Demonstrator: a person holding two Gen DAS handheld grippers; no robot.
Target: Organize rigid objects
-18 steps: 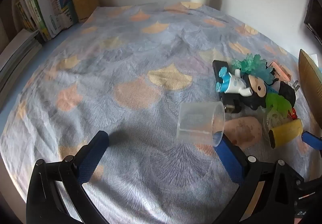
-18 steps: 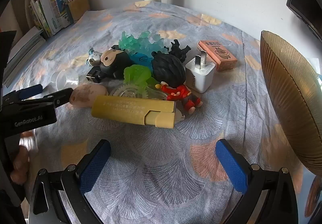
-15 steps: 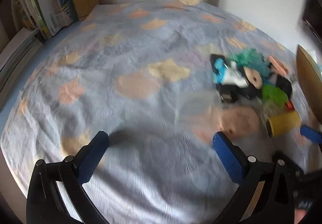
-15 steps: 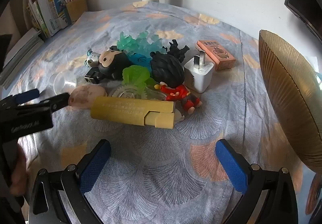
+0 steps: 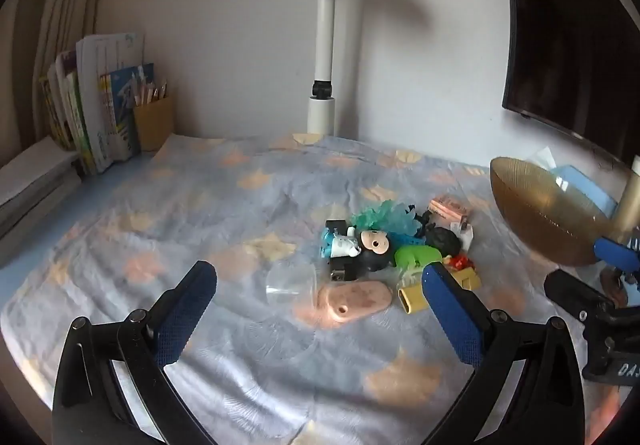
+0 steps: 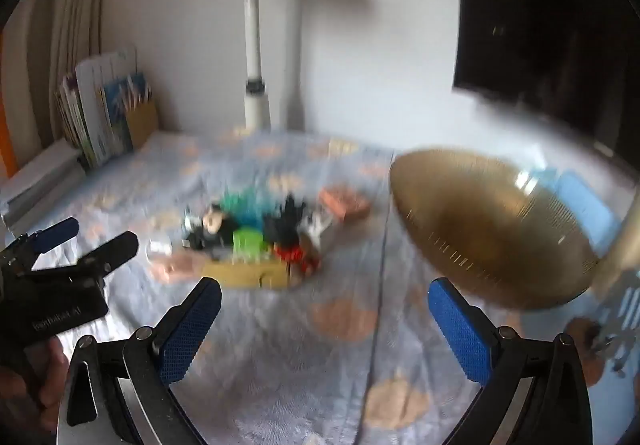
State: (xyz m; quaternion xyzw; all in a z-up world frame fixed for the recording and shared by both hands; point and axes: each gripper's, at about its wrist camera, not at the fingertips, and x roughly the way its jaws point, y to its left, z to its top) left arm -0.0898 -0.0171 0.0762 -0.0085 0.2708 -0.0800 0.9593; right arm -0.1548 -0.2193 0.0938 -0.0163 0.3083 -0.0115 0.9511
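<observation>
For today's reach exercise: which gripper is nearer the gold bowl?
Right. The right gripper has the gold bowl just beyond its right finger; the left gripper faces the toy pile, bowl farther to its right.

Right wrist view motion-blurred: toy pile [image 6: 256,241] indistinct, individual pieces unresolvable. Left wrist view: yellow block [image 5: 416,295] partly hidden behind the left gripper [image 5: 316,309] finger; gold bowl [image 5: 548,217] partly hidden by its stand.
</observation>
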